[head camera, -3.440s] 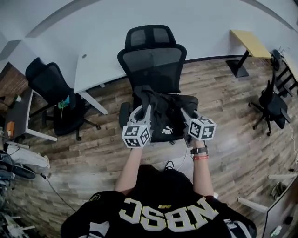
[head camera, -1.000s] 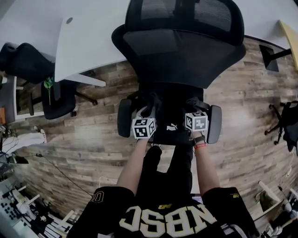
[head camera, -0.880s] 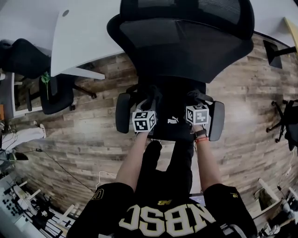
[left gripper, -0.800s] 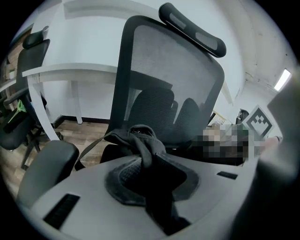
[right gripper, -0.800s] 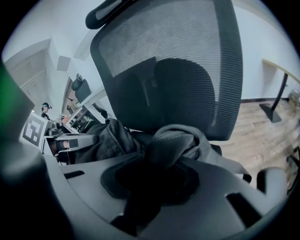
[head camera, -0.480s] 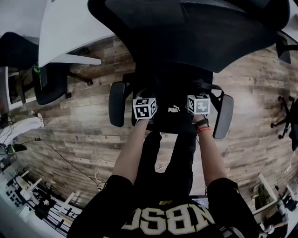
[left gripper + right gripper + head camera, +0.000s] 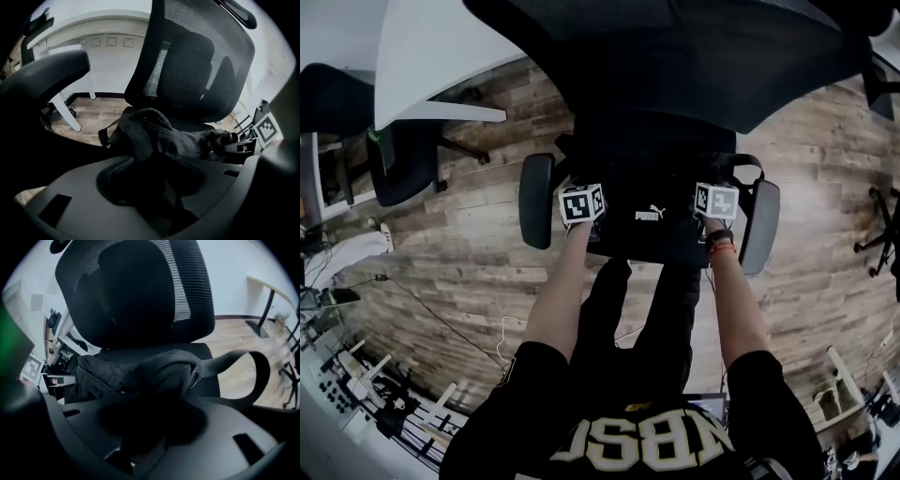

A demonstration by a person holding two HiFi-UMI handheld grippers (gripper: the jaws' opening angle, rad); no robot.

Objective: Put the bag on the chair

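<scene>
Since a second ago the office chair [image 7: 675, 75] has drawn closer. In the head view the black bag [image 7: 661, 225] lies on its seat, with the left gripper [image 7: 583, 195] and right gripper [image 7: 715, 195] at its ends. Left gripper view: jaws opening, bunched fabric (the bag's) between them. Right gripper view: likewise.

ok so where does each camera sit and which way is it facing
Head view: on the person's head, facing steeply down at the bag on the chair; shows arms, shirt, left gripper, right gripper.
Left gripper view: on the left gripper, facing along its opening jaws, bag fabric between them, toward the chair back; right gripper at right edge.
Right gripper view: on the right gripper, likewise along opening jaws with fabric between; left gripper at left edge.
Shared: both gripper views see bag and chair back from opposite sides.
</scene>
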